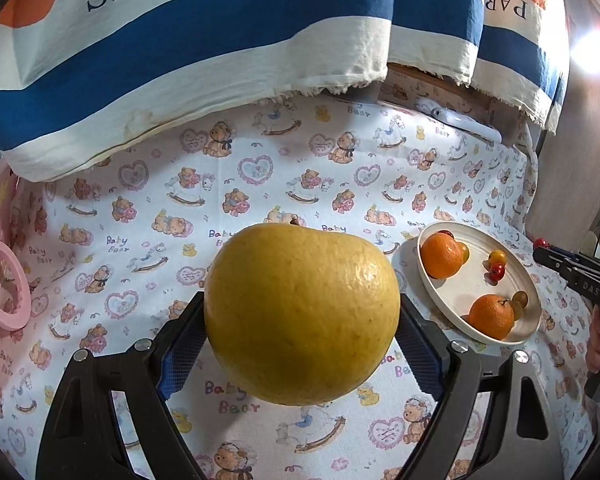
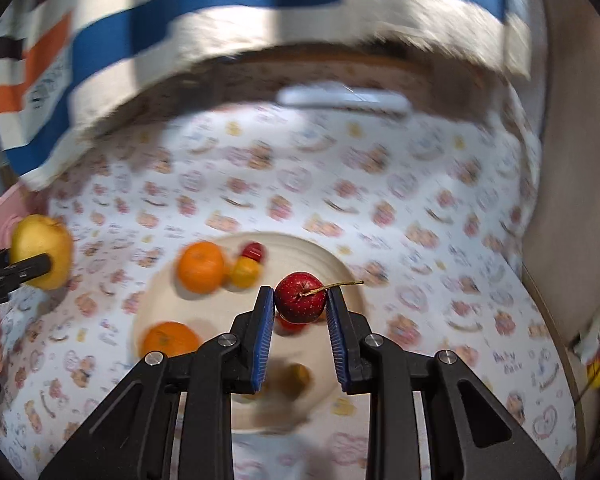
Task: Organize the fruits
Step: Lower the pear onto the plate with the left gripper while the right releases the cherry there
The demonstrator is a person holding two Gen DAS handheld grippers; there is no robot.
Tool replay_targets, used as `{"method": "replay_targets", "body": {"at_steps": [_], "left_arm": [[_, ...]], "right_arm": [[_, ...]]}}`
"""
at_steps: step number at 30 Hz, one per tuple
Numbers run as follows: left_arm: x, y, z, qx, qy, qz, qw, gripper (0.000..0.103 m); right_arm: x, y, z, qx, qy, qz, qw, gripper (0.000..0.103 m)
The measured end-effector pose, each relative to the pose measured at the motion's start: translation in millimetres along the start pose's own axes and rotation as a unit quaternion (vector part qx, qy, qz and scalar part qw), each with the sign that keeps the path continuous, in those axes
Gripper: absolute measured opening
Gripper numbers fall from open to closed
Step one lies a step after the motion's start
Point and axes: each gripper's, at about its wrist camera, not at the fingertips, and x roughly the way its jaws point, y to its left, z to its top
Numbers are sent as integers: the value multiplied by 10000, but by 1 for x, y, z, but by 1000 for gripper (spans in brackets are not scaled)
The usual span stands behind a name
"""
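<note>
left claw [image 1: 302,344] clamps the big yellow fruit [image 1: 300,312] above the bench, left of the plate [image 1: 452,300]. right claw [image 2: 300,304] pinches a small red fruit [image 2: 300,298] over the plate [image 2: 332,260]; dropped carelessly, it could roll off the rim.

A large yellow pear-shaped fruit [image 1: 300,314], smooth and faintly speckled, hangs above the cloth with its stub of stem turned away from the camera. A small red fruit [image 2: 300,297] with a long thin stem is held over the cream plate [image 1: 534,300]. On the plate lie two oranges [image 1: 442,255], apart from each other, and several small red and yellow cherry tomatoes [image 1: 497,258].
</note>
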Motion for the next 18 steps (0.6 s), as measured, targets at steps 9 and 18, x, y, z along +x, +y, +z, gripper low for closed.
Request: {"method": "replay_targets", "body": {"at_steps": [9, 18], "left_arm": [[-2, -21, 5, 185, 103, -316, 9993, 87], [0, -77, 27, 546, 176, -637, 9963, 87]], "right_arm": [[19, -11, -11, 41, 458, 53, 9989, 27], [1, -21, -7, 237, 153, 111, 9995, 49]]}}
